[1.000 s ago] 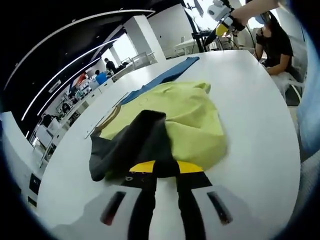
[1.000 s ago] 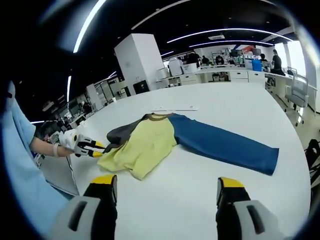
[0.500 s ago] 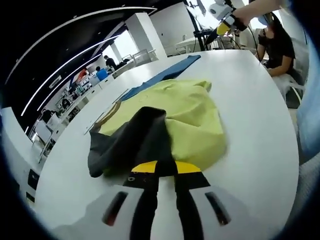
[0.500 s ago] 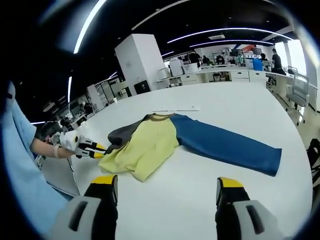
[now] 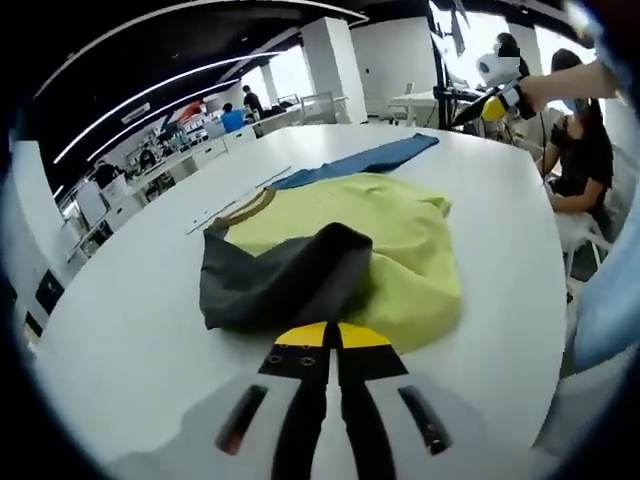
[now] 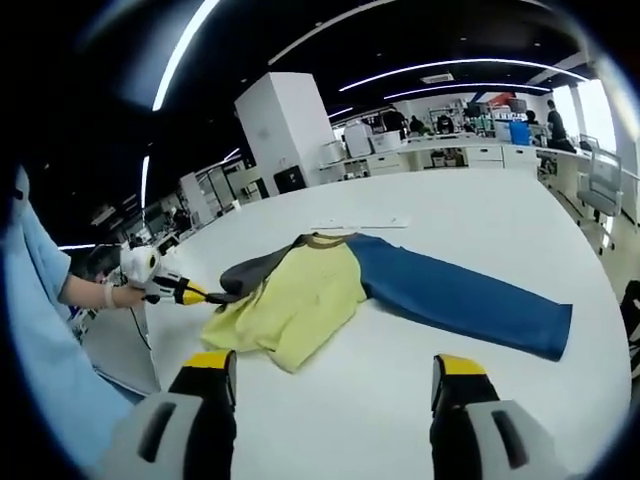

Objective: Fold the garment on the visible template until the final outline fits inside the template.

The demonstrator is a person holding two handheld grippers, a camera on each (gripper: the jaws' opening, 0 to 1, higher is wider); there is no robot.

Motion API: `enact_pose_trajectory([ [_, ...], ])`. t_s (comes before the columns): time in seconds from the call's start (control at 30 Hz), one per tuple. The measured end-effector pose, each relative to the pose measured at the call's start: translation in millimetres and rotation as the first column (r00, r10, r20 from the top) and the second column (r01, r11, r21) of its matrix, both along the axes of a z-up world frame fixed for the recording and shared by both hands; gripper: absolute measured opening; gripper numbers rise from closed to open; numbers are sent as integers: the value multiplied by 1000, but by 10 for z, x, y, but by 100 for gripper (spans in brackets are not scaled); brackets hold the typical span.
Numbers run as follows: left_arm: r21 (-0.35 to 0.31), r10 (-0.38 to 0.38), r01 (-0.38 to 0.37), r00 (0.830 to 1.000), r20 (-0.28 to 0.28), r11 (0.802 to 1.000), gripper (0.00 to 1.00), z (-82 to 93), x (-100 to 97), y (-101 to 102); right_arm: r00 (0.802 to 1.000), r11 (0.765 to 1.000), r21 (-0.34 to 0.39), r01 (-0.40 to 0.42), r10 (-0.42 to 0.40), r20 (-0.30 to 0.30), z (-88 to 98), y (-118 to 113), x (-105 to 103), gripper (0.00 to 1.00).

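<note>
A long-sleeved garment lies on the white table [image 6: 480, 220], with a yellow body [image 6: 300, 305], a blue sleeve [image 6: 460, 300] spread to the right and a dark grey sleeve [image 6: 255, 272]. My left gripper [image 5: 330, 335] is shut on the grey sleeve [image 5: 280, 280], whose bunched cloth drapes over the yellow body [image 5: 390, 230]. The blue sleeve [image 5: 370, 160] stretches away behind it. In the right gripper view the left gripper [image 6: 185, 292] sits at the garment's left end. My right gripper [image 6: 335, 365] hovers open in front of the garment, holding nothing, and shows far off [image 5: 495, 75] in a hand.
A thin pale line [image 6: 360, 225] is marked on the table beyond the collar [image 5: 245, 205]. A seated person [image 5: 585, 140] is at the table's far right edge. Desks, shelves and several people fill the room behind. A light blue sleeve [image 6: 40, 330] is at the left.
The left gripper keeps its hold on the grey sleeve and has drawn it a little outward; its view has swung. The right gripper stays open and has hardly moved.
</note>
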State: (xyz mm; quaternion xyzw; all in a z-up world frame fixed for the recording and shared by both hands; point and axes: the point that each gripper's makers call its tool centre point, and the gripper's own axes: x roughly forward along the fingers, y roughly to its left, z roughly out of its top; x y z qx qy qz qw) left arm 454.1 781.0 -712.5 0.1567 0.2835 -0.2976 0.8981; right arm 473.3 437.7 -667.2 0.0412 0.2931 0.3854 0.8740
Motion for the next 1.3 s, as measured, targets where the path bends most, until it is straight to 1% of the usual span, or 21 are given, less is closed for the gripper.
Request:
enact_pose_trajectory([
  [0.03, -5, 2, -2, 1000, -1, 1000, 0, 32, 8, 20, 1000, 1000, -8, -11, 11, -6, -9, 2, -16, 80],
  [0.07, -34, 30, -31, 999, -15, 999, 0, 70, 19, 49, 1000, 1000, -16, -22, 22, -8, -15, 4, -32, 81],
  [0.1, -44, 36, -37, 999, -30, 998, 0, 97, 15, 70, 999, 999, -33, -35, 35, -6, -20, -6, -48, 81],
  [0.13, -54, 64, -67, 997, -54, 996, 0, 132, 8, 124, 999, 998, -39, -39, 39, -4, -14, -10, -57, 81],
  [0.2, -85, 77, -82, 995, -57, 993, 0, 220, 23, 168, 999, 999, -35, -40, 39, -7, 14, -32, -84, 81],
  [0.3, -167, 127, -148, 983, -130, 975, 0, 330, 5, 258, 1000, 999, -30, -26, 25, -2, 58, -77, -108, 81],
  [0.33, -205, 145, -177, 976, -165, 963, 0, 382, -3, 299, 1000, 999, -31, -21, 21, 0, 66, -86, -112, 81],
  [0.37, -226, 151, -190, 972, -179, 955, 0, 417, 1, 335, 1000, 999, -32, -17, 17, 2, 75, -93, -117, 81],
  [0.4, -251, 167, -218, 964, -209, 943, 0, 450, -4, 399, 1000, 999, -32, -8, 8, 8, 96, -98, -124, 81],
  [0.47, -273, 174, -232, 960, -218, 934, 0, 501, 8, 519, 1000, 1000, -26, 15, -14, 22, 146, -98, -135, 81],
  [0.57, -272, 200, -250, 960, -198, 929, 0, 556, 6, 706, 999, 999, 10, 40, -41, 26, 216, -41, -186, 81],
  [0.67, -269, 222, -270, 956, -194, 925, 0, 562, -7, 892, 999, 999, -11, 38, -38, 11, 182, 5, -255, 81],
  [0.7, -285, 236, -289, 949, -207, 914, 0, 560, -14, 962, 999, 999, -16, 42, -42, 12, 178, 26, -277, 81],
  [0.77, -285, 248, -300, 947, -204, 910, 0, 562, -22, 1060, 999, 999, -14, 47, -47, 4, 184, 75, -323, 81],
  [0.9, -307, 288, -348, 931, -225, 886, 0, 536, -24, 1297, 999, 998, -29, 50, -50, -2, 181, 166, -387, 81],
  [0.93, -305, 291, -351, 930, -225, 885, 0, 523, -20, 1348, 999, 998, -29, 52, -52, -1, 186, 186, -399, 81],
  [0.97, -301, 308, -369, 923, -232, 879, 0, 505, -16, 1429, 998, 998, -26, 56, -56, -2, 195, 221, -408, 81],
  [1.07, -307, 317, -380, 919, -234, 873, 0, 500, -5, 1581, 998, 998, -38, 55, -55, -2, 213, 311, -439, 81],
  [1.13, -297, 321, -383, 917, -235, 875, 0, 479, 8, 1696, 999, 998, -45, 54, -54, 1, 239, 370, -452, 81],
  [1.27, -298, 332, -394, 913, -238, 870, 0, 482, 47, 1917, 998, 996, -66, 54, -53, 17, 296, 457, -458, 82],
  [1.3, -298, 332, -393, 913, -237, 870, 0, 484, 52, 1936, 998, 996, -72, 54, -53, 17, 301, 469, -458, 83],
])
